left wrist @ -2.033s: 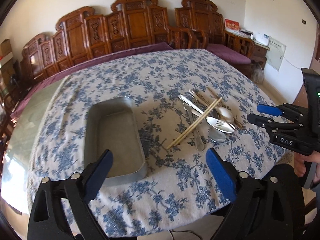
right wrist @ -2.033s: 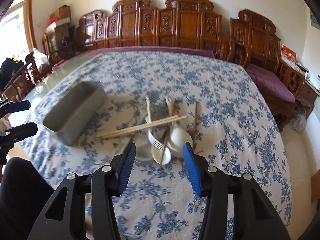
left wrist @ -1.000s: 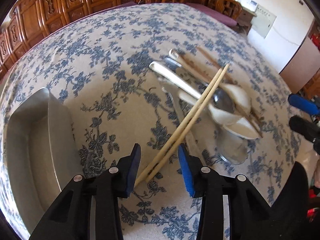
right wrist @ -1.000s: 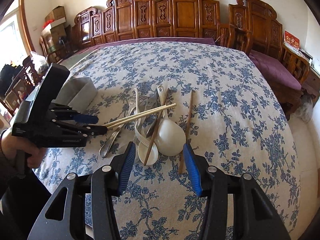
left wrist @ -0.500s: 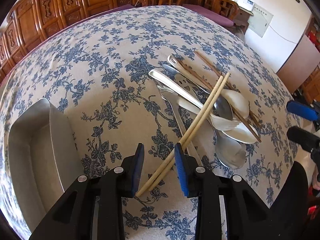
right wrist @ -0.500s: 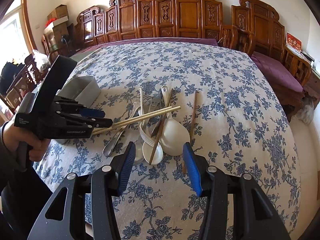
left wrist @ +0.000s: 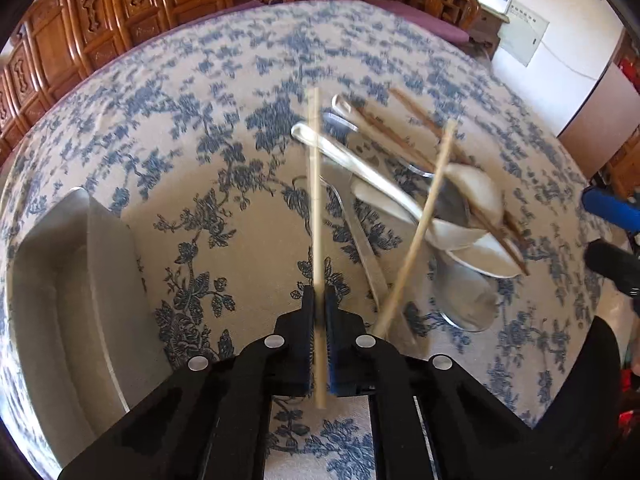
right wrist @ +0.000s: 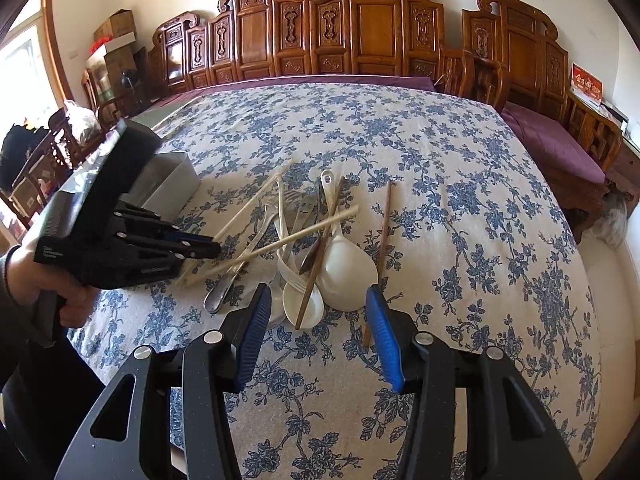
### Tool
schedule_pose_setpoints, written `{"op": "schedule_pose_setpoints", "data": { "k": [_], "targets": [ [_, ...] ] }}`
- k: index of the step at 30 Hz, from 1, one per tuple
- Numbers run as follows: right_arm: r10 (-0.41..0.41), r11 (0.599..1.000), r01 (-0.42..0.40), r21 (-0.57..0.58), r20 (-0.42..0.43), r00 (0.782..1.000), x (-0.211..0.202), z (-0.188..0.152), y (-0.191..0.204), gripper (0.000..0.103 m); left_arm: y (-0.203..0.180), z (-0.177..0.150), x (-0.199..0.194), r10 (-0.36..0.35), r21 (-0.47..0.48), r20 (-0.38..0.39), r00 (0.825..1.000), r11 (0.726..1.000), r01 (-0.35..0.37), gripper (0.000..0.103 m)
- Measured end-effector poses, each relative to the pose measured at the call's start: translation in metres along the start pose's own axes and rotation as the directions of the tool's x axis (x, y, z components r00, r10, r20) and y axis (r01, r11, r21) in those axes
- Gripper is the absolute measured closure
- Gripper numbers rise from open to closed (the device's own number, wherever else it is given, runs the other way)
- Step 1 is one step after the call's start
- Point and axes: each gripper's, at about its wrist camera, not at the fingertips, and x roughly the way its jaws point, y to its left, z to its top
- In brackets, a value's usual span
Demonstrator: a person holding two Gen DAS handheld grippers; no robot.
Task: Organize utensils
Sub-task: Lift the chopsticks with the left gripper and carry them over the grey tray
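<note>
Far tablecloth [left wrist: 248, 40] motion-blurred; tray [left wrist: 60, 280] cut by left edge; chopstick [left wrist: 316, 240] end hidden between jaws.

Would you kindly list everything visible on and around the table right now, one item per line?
light chopsticks: two, pale wood; one clamped in the left gripper, the other leaning across the pile
dark chopsticks: at least two, brown; one alone right of the pile, one lying across it
white spoons: two or more, in the pile
metal cutlery: several pieces, silver, in the pile
metal tray: one, grey, left of the pile
tablecloth: one, blue floral
carved chairs: several, brown, behind the table
left gripper: shut on a chopstick
right gripper: open, hovering near the pile
</note>
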Motion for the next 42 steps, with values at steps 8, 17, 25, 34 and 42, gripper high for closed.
{"op": "schedule_pose_setpoints", "data": {
  "k": [8, 17, 25, 34, 42],
  "targets": [
    [0.011, 1.000, -0.011, 0.017, -0.016, 1.000, 0.014, 0.000, 0.018, 0.051, -0.001, -0.020, -0.045, -0.030, -0.023, 0.108, 0.994, 0.999, 0.033, 0.099],
    [0.028, 0.999, -0.027, 0.033, -0.027, 0.999, 0.055, 0.008, 0.066, 0.056, 0.012, -0.047, -0.089, -0.020, -0.077, 0.222, 0.975, 0.996, 0.038, 0.099],
    [0.002, 0.996, 0.005, 0.092, -0.072, 0.997, 0.095, 0.017, 0.079, 0.065, 0.024, -0.056, -0.112, -0.007, -0.118, 0.265, 0.964, 0.992, 0.040, 0.099],
    [-0.035, 0.990, 0.052, 0.129, -0.130, 0.991, 0.111, 0.014, 0.075, 0.082, 0.032, -0.062, -0.125, 0.023, -0.137, 0.296, 0.955, 0.990, 0.018, 0.099],
    [-0.035, 0.982, 0.058, 0.182, -0.128, 0.991, 0.101, 0.009, 0.069, 0.095, 0.054, -0.071, -0.127, 0.040, -0.184, 0.305, 0.952, 0.983, 0.018, 0.099]
  ]
}}
